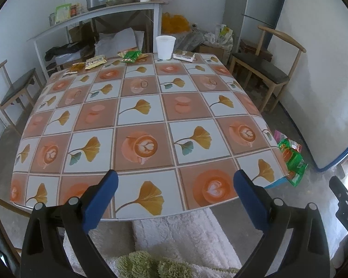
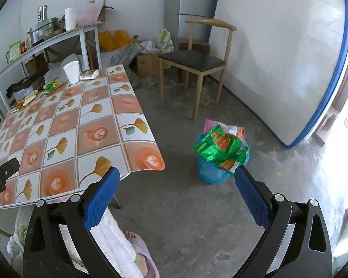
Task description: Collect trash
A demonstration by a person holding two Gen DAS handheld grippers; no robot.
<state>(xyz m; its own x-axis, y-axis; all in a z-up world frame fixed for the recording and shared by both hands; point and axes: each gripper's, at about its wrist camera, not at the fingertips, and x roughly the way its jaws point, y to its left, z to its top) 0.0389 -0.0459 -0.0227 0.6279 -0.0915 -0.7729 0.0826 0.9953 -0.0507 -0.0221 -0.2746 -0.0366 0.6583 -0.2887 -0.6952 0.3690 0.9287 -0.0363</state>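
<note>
Although the blue bin (image 2: 212, 169) on the floor, off the worktop's (image 1: 136, 115) right edge, is already heaped with green wrappers (image 2: 222, 147), trash is left along the worktop's far edge: a white cup (image 1: 165, 47), a green wrapper (image 1: 132, 56), yellow packets (image 1: 95, 61) and a flat pack (image 1: 184, 55). Both left tongs (image 1: 175, 181) and right tongs (image 2: 176, 179) gape apart, empty. I judge the job roughly halfway.

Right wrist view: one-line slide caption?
Open right gripper above floor; blue bin overflowing with green wrappers beside the table.
</note>
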